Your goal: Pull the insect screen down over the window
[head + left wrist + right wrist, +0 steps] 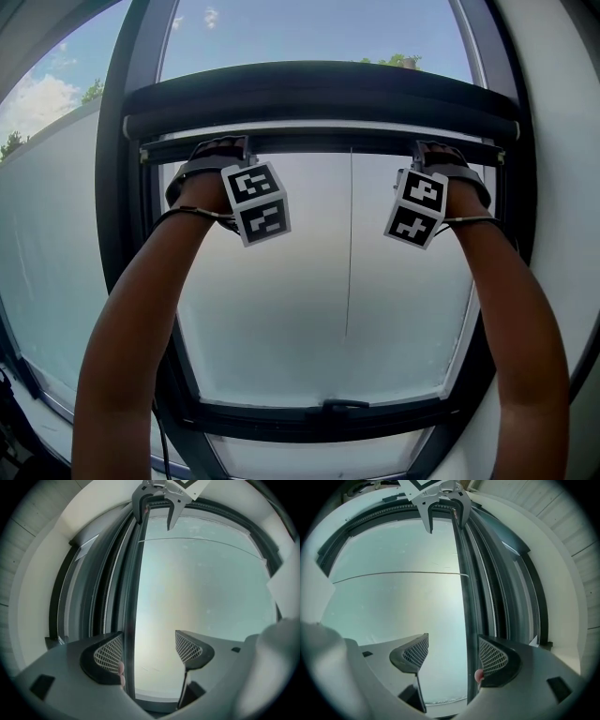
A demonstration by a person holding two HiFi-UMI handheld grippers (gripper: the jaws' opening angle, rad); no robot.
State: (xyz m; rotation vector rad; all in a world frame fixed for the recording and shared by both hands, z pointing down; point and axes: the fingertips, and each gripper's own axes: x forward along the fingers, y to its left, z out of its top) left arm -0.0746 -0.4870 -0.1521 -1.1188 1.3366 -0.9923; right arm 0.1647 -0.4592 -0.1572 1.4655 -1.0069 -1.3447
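Note:
The insect screen's dark pull bar [319, 142] lies just under its rolled-up housing [319, 98] at the top of the window. My left gripper [223, 148] reaches up to the bar's left part, my right gripper [433, 150] to its right part. In the left gripper view the bar [132, 597] passes between the wide-apart jaws of the left gripper [150, 651], close against the left pad [108, 654]. In the right gripper view the bar [465, 597] runs between the jaws of the right gripper [453, 657], beside the right pad [493, 659]. Both grippers are open.
Below the bar is a pale hazy pane [281, 309] with a thin cord [349, 253] hanging down its middle. A dark window frame [122, 187] surrounds it, with a handle [334, 406] on the bottom rail. White wall [562, 141] flanks the right side.

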